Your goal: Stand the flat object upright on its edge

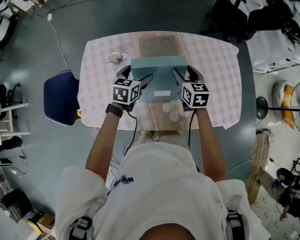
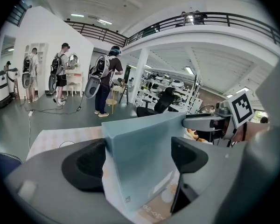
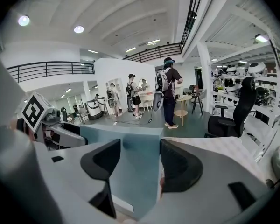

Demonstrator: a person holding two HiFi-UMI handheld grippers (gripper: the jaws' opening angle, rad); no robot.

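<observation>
A flat teal box (image 1: 158,76) stands raised on a long edge in the middle of the table (image 1: 217,84), its broad face with a white label toward me. My left gripper (image 1: 148,80) holds its left end and my right gripper (image 1: 176,77) its right end. In the left gripper view the teal box (image 2: 144,162) runs slantwise between the pads (image 2: 86,164), which touch it. In the right gripper view a corner of the teal box (image 3: 140,167) sits clamped between both pads (image 3: 177,164).
The table wears a pale checked cloth, with a flowered mat (image 1: 165,115) at its front edge. A glass cup (image 1: 116,57) stands at the back left, a wooden board with two round hollows (image 1: 158,45) behind the box. A blue chair (image 1: 60,98) stands left of the table.
</observation>
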